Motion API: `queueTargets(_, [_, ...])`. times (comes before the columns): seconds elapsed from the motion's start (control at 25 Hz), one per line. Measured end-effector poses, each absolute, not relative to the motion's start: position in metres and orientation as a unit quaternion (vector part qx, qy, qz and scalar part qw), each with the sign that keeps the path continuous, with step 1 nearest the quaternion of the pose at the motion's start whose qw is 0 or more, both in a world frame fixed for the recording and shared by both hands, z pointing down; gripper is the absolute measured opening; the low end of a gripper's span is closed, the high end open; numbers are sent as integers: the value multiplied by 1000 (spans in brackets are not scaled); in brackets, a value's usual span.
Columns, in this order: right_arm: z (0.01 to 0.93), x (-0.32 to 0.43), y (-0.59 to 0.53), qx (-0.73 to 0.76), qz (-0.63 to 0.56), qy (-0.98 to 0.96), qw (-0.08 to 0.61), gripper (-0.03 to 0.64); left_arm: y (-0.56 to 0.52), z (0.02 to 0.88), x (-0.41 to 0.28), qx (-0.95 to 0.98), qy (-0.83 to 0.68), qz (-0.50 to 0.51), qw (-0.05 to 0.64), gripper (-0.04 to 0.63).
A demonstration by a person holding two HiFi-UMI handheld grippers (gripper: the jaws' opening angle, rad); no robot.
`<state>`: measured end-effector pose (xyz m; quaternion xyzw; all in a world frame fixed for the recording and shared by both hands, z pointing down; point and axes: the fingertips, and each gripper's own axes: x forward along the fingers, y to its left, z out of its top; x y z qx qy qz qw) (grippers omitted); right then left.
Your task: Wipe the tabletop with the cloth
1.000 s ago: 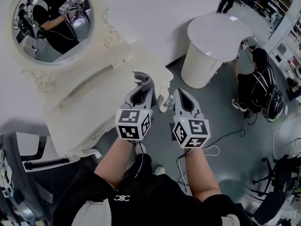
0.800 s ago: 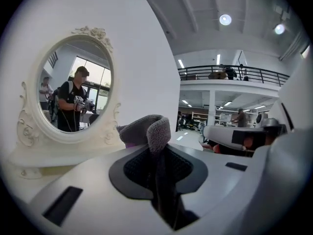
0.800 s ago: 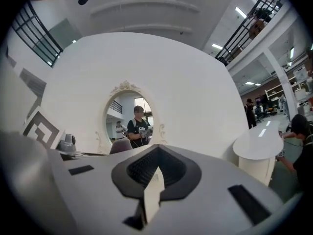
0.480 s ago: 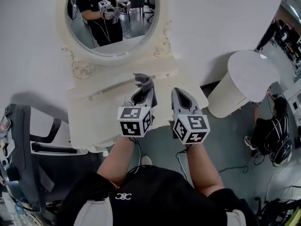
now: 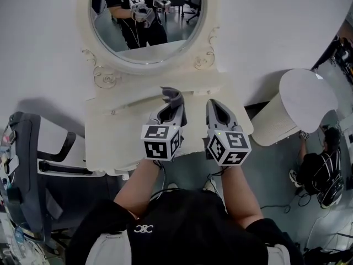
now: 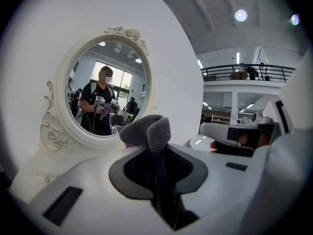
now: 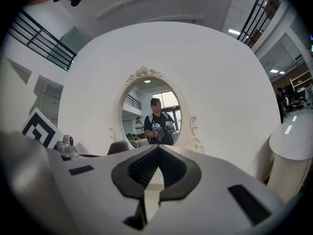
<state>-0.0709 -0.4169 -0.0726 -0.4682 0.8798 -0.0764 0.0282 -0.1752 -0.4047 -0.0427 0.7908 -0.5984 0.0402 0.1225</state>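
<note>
1. Two hand-held grippers sit side by side over the front edge of the tabletop [image 5: 118, 137], toward its right-hand corner, both pointing at the oval mirror [image 5: 146, 21] on the wall behind.
2. The left gripper [image 5: 171, 105] is clamped on the cloth [image 5: 172, 95]. Its own view shows grey fabric pinched between the jaws, with a folded tuft standing above the tips [image 6: 149, 131].
3. The right gripper [image 5: 217, 106] is closed with nothing in it. Its view shows the jaw tips meeting and only pale tabletop behind them.
4. The cloth appears to be held clear of the tabletop, and no view shows it touching the surface, so wiping looks not yet begun.
5. Handling, as a judgement: the cloth looks soft, light and fleecy. It should bunch and fold rather than slide flat, and it could drag out of a shallow pinch.
6. The present grip takes it deep in the jaws, which seems sound. A loose flap left below the tips would give more wiping face.
7. Pressing it down near the back edge and drawing toward the front edge seems the likely start.
</note>
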Motion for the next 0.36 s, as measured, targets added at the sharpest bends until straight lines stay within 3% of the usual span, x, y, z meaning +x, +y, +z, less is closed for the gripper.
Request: queueTargets(0.36, [-72, -52, -441, -458, -85, 884, 29, 3, -425, -45, -155, 783, -608, 47, 121, 71])
